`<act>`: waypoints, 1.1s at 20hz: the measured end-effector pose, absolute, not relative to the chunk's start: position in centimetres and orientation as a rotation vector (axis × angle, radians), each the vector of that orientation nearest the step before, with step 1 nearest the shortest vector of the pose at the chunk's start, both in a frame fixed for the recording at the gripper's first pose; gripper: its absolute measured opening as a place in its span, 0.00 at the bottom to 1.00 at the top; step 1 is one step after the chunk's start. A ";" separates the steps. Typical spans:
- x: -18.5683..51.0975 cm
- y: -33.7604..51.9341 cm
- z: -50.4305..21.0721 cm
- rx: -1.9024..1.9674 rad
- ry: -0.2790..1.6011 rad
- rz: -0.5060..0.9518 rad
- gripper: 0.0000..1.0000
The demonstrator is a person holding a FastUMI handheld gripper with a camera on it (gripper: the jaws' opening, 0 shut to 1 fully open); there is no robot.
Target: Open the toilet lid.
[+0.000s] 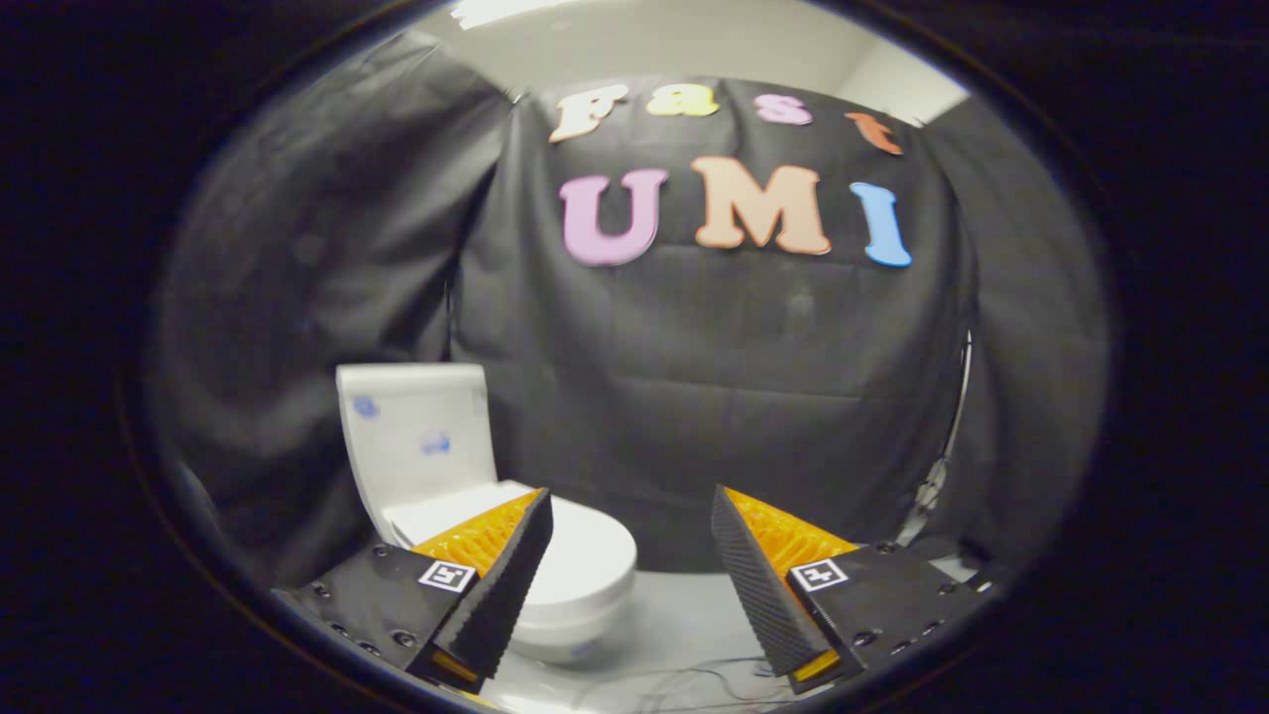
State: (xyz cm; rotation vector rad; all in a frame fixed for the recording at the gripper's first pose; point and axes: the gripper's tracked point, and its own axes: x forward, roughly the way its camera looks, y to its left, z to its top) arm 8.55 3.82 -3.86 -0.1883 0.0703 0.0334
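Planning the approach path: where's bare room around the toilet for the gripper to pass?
The open gripper holds nothing. Bare floor runs between its fingers, right of the toilet, back to the black cloth wall. Crowded: thin wires near the fingertips; the toilet tank sits against the wall.

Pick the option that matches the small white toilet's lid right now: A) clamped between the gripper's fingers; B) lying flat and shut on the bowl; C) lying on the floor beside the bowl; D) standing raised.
D: the white toilet lid stands raised behind the bowl, and the gripper is open with nothing between its fingers, the toilet just beyond them.
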 end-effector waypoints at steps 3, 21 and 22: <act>8.6 8.1 -3.3 -0.340 0.057 0.132 0.98; 7.3 16.5 -12.7 0.057 0.067 0.064 0.98; 7.4 16.2 -13.2 0.097 0.085 0.051 0.98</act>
